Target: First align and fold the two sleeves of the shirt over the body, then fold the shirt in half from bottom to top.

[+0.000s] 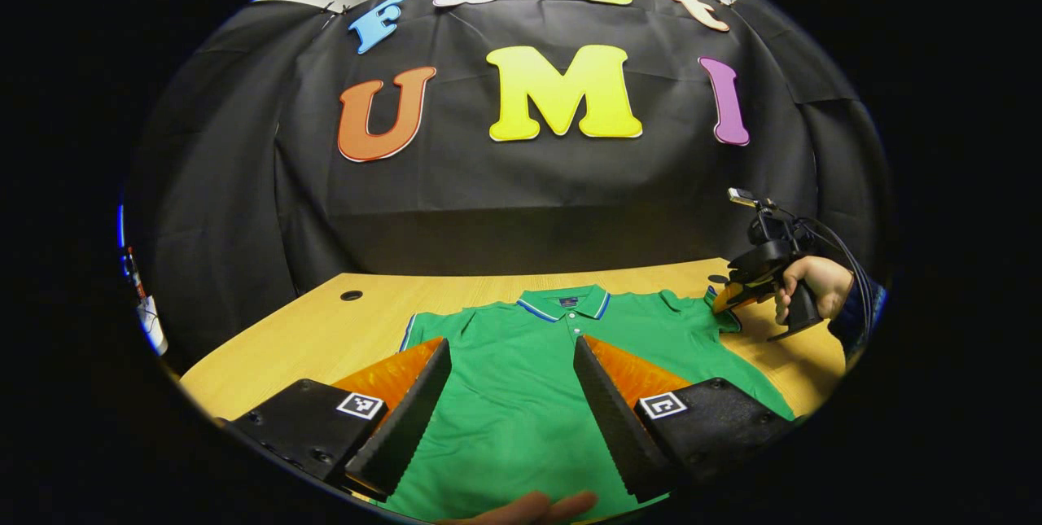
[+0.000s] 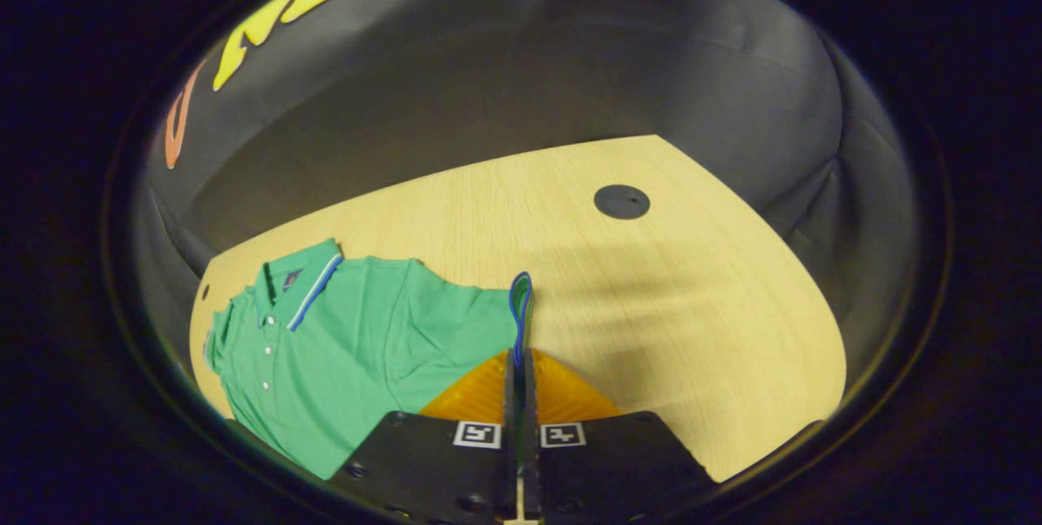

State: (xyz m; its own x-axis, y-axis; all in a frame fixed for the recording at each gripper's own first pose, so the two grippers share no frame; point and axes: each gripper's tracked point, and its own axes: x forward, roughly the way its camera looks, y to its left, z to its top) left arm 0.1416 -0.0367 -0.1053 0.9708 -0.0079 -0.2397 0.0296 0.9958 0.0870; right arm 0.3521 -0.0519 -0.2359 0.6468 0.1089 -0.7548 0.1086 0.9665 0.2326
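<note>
Left gripper view: green polo shirt (image 1: 521,378) lies face up on the wooden surface (image 1: 326,330), collar (image 1: 563,303) toward the booth wall, body spread flat. Left gripper (image 1: 511,403) hangs over the shirt's lower middle with jaws spread wide, nothing between them, not touching cloth as far as I can tell. A fingertip (image 1: 529,507) shows at the bottom edge, over the hem area. Far right, a hand (image 1: 806,285) holds the right gripper (image 1: 724,299) at the tip of the shirt's right sleeve (image 1: 710,309).

Right gripper view: jaws pressed together on the blue-trimmed sleeve cuff (image 2: 521,305), which stands up between them, raised a little off the surface. Shirt body lies to the left; bare surface with a dark round grommet (image 2: 621,201) lies beyond.

Progress, judged: first step only just begun. Right sleeve is pinched but not yet laid over the body. Left sleeve (image 1: 419,330) lies out flat, unfolded. Bottom-to-top fold not started.

Left to do: carry right sleeve across, fold left sleeve, then lift hem to collar.
</note>
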